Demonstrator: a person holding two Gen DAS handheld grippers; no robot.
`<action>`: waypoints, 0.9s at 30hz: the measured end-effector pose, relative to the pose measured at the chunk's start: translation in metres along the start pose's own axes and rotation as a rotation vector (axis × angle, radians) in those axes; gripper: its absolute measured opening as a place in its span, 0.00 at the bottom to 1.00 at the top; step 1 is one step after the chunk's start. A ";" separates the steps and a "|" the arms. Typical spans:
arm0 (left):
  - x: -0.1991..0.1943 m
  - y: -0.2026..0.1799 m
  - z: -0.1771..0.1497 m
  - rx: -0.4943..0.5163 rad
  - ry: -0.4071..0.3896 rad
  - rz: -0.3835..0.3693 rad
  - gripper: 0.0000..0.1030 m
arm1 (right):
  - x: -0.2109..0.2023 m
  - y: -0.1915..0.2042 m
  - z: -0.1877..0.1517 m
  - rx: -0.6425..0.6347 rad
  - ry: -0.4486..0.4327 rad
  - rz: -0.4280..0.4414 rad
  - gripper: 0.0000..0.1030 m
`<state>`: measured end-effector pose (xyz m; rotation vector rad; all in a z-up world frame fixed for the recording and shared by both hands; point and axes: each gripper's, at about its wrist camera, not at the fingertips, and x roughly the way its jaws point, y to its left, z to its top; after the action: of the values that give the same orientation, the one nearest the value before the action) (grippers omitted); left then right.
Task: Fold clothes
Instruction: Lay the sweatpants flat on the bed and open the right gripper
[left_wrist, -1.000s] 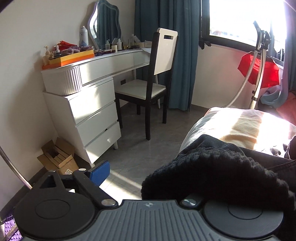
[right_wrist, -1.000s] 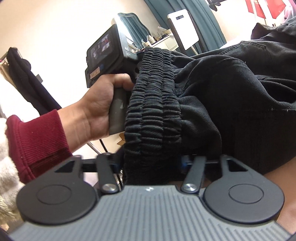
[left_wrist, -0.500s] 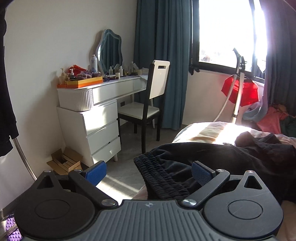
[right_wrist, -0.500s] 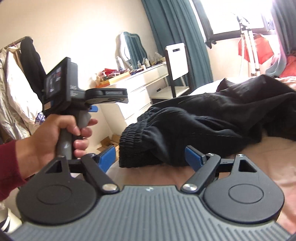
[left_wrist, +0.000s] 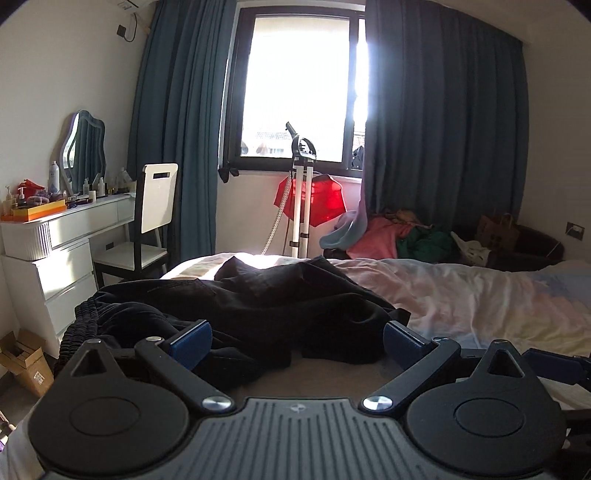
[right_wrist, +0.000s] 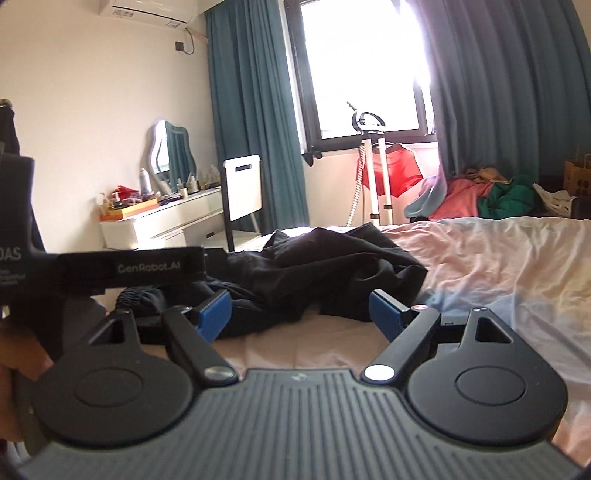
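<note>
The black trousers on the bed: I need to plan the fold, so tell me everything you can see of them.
The black trousers lie crumpled and unfolded near the foot of the bed, in soft matte fabric. The ribbed, gathered elastic waistband sits at the near left end, while the rest bunches toward the window in loose ridges. Sunlight hits the far edge. Both grippers are open; neither grips the cloth.

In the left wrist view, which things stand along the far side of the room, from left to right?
Dressing table → white chair → garment steamer stand → pile of coloured clothes → brown paper bag.
</note>
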<state>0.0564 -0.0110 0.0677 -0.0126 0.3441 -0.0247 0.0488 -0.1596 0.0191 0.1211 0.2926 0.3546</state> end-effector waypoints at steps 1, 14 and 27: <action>-0.001 -0.007 -0.006 -0.006 0.000 -0.001 0.97 | -0.004 -0.007 -0.003 0.005 -0.011 -0.013 0.82; 0.019 0.013 -0.061 -0.032 0.036 -0.002 0.97 | -0.023 -0.041 -0.026 0.095 -0.037 -0.029 0.82; 0.093 0.089 0.024 -0.193 0.015 0.069 1.00 | 0.051 -0.064 -0.002 0.209 0.078 -0.030 0.82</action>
<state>0.1540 0.0756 0.0578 -0.1914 0.3609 0.0765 0.1143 -0.2008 -0.0069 0.3082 0.4078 0.2990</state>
